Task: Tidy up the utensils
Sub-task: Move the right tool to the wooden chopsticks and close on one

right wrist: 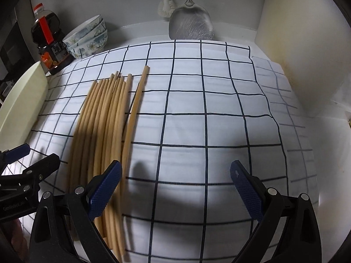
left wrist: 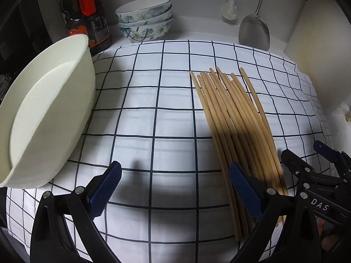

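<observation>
Several wooden chopsticks [left wrist: 232,118] lie side by side on a white checked cloth [left wrist: 142,114], pointing away from me. In the right wrist view the same chopsticks [right wrist: 103,120] lie at the left, one of them a little apart on the right. My left gripper [left wrist: 175,179] is open above the cloth, its right finger over the near ends of the sticks. My right gripper [right wrist: 175,182] is open too, its left finger over the bundle's near ends. Neither holds anything. Each gripper shows at the edge of the other's view.
A large white basin [left wrist: 46,114] leans at the left. Behind it stand a dark sauce bottle [left wrist: 87,19] and stacked flowered bowls [left wrist: 144,19]. A metal spatula [right wrist: 190,24] and a brush [left wrist: 230,11] rest against the back wall. A white wall [right wrist: 296,54] closes the right side.
</observation>
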